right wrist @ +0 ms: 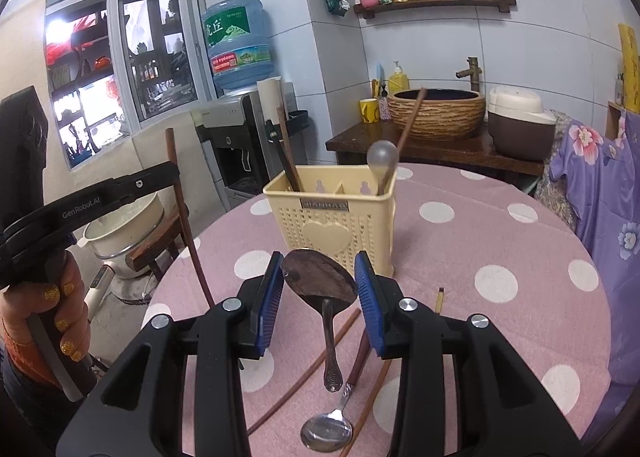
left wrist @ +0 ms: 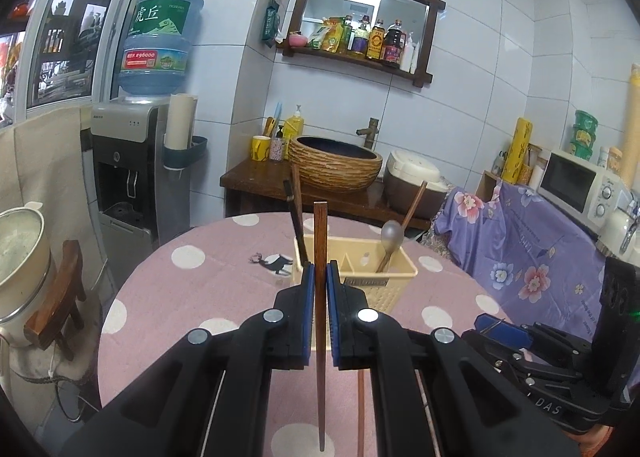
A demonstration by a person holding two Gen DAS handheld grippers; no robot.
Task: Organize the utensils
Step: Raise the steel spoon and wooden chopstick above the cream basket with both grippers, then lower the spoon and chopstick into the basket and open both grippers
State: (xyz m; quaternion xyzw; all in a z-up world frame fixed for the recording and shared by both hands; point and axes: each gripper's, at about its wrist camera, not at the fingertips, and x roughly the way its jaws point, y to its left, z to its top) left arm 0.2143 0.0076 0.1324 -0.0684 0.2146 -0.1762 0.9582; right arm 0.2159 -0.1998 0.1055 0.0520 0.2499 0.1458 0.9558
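Glossy metal spoon point(right wrist: 320, 289), matt wooden chopstick point(left wrist: 319, 257), perforated cream plastic holder point(right wrist: 332, 217), soft pink tablecloth point(right wrist: 500, 241)

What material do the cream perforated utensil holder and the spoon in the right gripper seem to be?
Cream perforated utensil holder: likely plastic, matte, with moulded holes and an embossed heart. Spoon held in the right gripper: probably metal, since its dark bowl reflects and its handle shines.

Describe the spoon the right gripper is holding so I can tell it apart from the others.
On the pink dotted tablecloth, just in front of the cream utensil holder, the right gripper clamps a metal spoon by its bowl, handle hanging down. Unlike the spoon lying on the cloth below it, this one is lifted and its bowl looks dark.
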